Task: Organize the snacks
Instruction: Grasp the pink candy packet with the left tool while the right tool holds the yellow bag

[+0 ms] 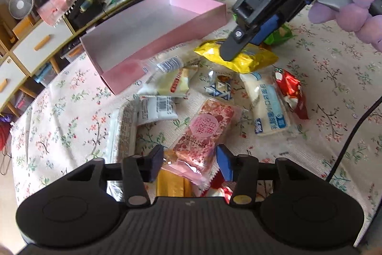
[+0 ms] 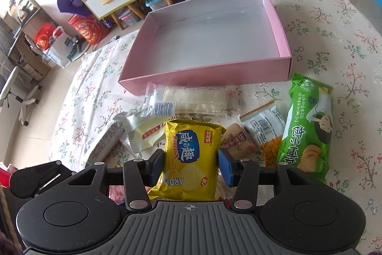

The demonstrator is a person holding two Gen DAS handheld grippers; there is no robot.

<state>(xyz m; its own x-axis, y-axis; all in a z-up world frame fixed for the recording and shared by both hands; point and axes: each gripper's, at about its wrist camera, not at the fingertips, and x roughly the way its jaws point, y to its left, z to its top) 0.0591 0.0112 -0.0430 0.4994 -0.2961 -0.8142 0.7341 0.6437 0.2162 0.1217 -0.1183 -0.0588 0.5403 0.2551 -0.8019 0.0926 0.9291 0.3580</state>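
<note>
A: What is held by the right gripper (image 2: 191, 165), and where?

B: The yellow cracker packet (image 2: 191, 159) is straddled by its 2 fingers, the pads just beside or touching the packet's side edges; a firm clamp cannot be confirmed. In the left wrist view the packet is seen resting on the pile of snacks on the floral tablecloth (image 1: 71, 106), just in front of the pink box (image 2: 214, 40), which stands empty toward the table's far edge.

A: How is the packet judged to handle?

B: It is judged light, puffed with air, and slippery, being glossy foil film. The round crackers printed on it are probably brittle, so a gentle squeeze across the middle of its width is advised, not at the crimped ends.

A: And the left gripper (image 1: 188, 163)?

B: Its fingers are spread apart around the near end of the pink-speckled bar (image 1: 205, 128), with a gap visible on at least 1 side; nothing is gripped. That bar is wrapped in clear crinkly film and looks flat and stiff.

A: What else lies close by?

B: A long green wafer packet (image 2: 308, 128) lies to the right, and a clear-wrapped pale biscuit stack (image 2: 198, 99) lies against the box's near wall.
</note>
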